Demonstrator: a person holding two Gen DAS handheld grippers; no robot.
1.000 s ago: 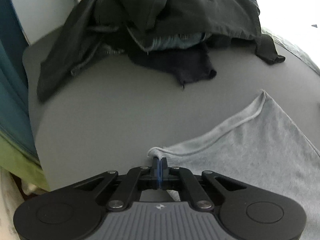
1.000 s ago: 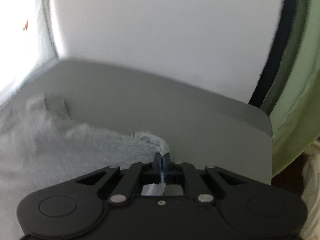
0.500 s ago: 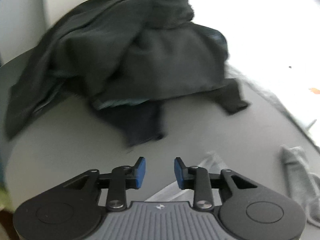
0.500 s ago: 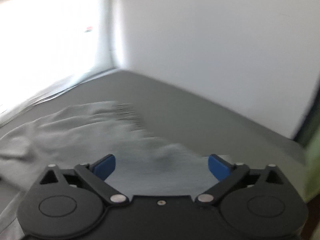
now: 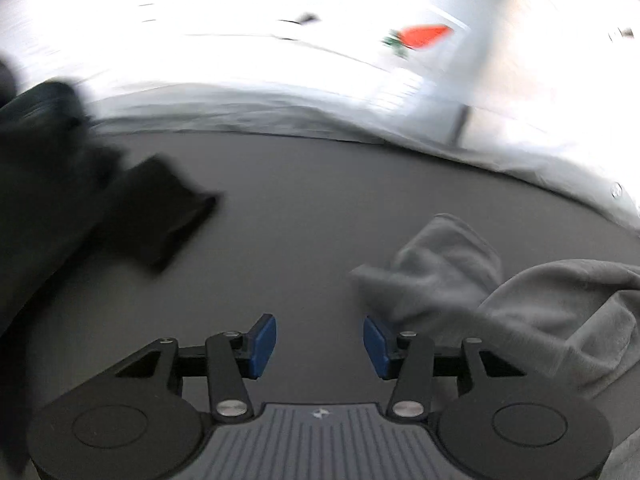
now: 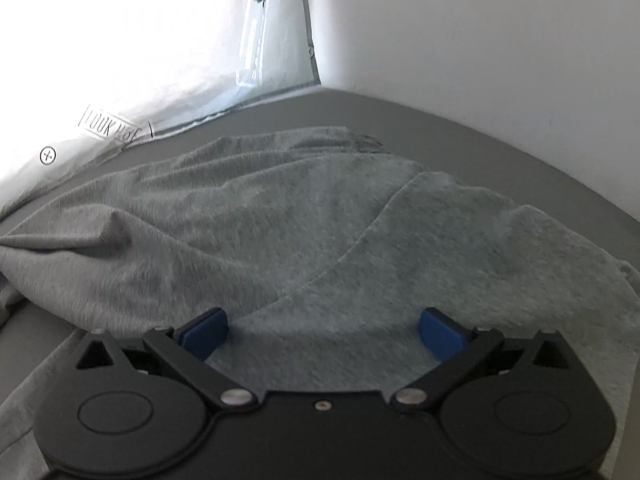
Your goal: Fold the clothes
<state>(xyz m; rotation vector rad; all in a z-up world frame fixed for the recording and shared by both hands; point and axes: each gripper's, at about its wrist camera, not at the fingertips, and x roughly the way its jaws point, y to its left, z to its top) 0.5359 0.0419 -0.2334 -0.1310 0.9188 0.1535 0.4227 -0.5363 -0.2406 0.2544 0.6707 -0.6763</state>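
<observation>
both tongs, left (image 5: 320, 346) and right (image 6: 322, 330), have just been opening, gripping nothing; grey shirt (image 6: 304, 216) lies loose.

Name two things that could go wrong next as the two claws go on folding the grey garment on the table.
1. The grey garment lies rumpled with both claws open and off it; folding now may lock creases in.
2. The left claw, its jaws just opened and empty, points at bare table between the garment and the dark clothes; a blurred, hasty reach might snag the wrong cloth.
</observation>
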